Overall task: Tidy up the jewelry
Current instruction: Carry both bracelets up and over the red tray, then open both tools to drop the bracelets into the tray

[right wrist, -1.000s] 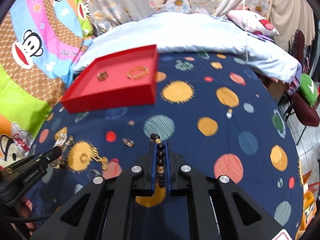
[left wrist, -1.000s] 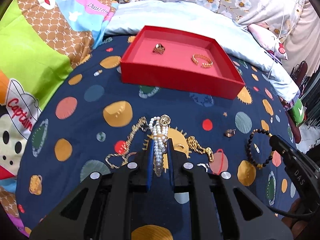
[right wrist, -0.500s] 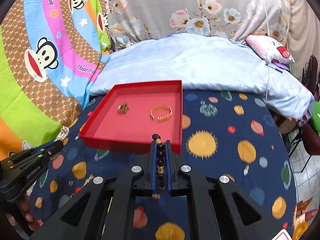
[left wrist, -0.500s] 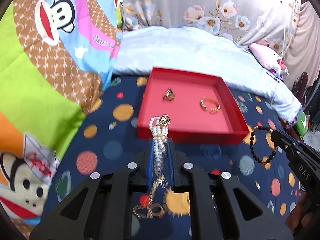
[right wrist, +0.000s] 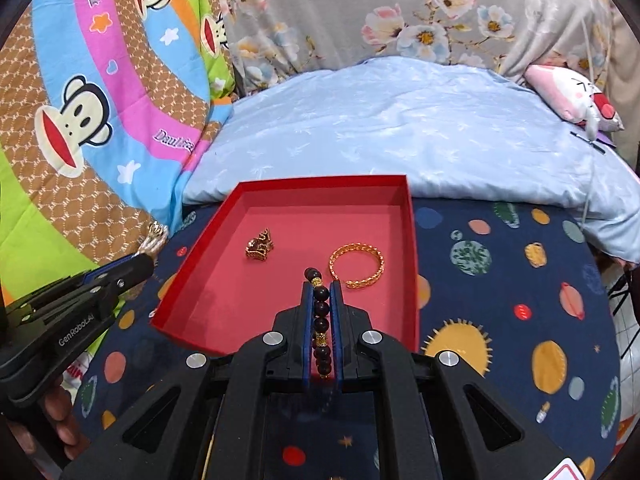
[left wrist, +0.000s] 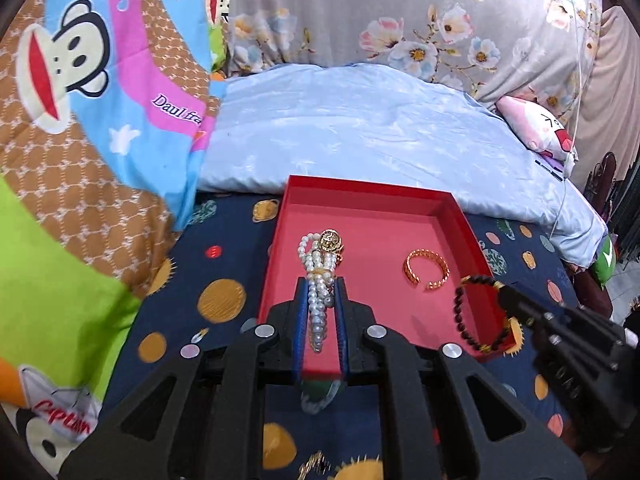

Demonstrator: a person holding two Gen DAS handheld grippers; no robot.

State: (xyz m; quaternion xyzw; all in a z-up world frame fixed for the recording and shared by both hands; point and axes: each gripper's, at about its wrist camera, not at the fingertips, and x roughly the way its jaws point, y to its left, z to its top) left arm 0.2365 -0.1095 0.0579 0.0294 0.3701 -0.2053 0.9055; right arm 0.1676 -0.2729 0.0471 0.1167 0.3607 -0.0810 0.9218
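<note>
2 pieces, a gold bangle (right wrist: 357, 265) and a charm (right wrist: 260, 245), are already laid in the red tray (right wrist: 412, 264). A pearl bracelet (left wrist: 319, 280) is clamped in the left tongs (left wrist: 320, 292) and a dark bead bracelet (right wrist: 320, 320) in the right tongs (right wrist: 321, 296), both seemingly above the tray, unreleased.

Both hand-held grippers (left wrist: 320, 284) (right wrist: 322, 286) clamped, side by side

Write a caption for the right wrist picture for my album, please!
Right gripper holding a dark bead bracelet over the red tray.
</note>
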